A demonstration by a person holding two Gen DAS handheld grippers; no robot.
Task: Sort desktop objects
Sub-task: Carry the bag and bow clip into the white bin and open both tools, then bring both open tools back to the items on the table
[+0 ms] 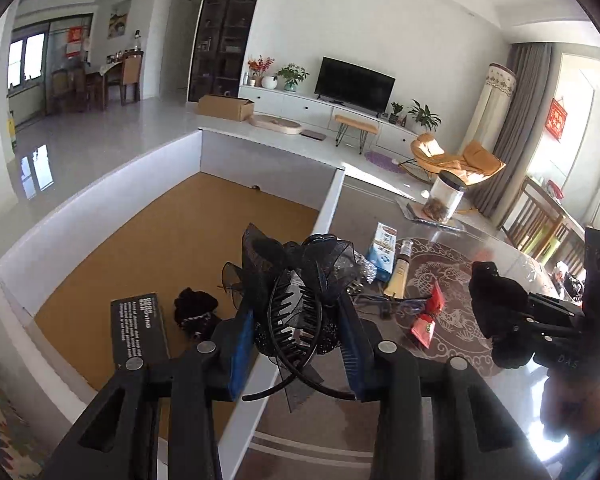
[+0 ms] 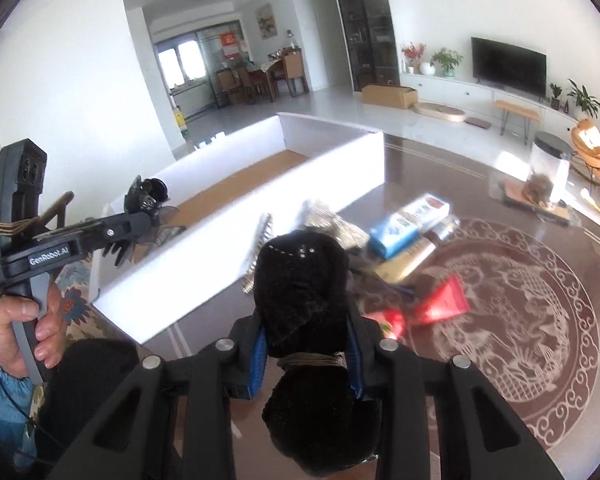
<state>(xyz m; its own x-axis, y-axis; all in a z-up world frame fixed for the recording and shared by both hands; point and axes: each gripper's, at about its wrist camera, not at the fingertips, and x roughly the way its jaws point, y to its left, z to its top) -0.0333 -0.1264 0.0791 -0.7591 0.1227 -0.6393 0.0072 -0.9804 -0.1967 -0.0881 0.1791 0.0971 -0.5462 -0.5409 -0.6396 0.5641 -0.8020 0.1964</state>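
My left gripper is shut on a black bow hair clip and holds it above the right wall of the white box, which has a brown floor. In the box lie a black card and a black scrunchie. My right gripper is shut on a black velvet hair bow above the table, right of the box. The left gripper also shows in the right wrist view, and the right gripper in the left wrist view.
On the dark table lie a blue-white carton, a yellow tube, a red tube, a silver comb and dark glasses. A clear jar with a black lid stands at the back right.
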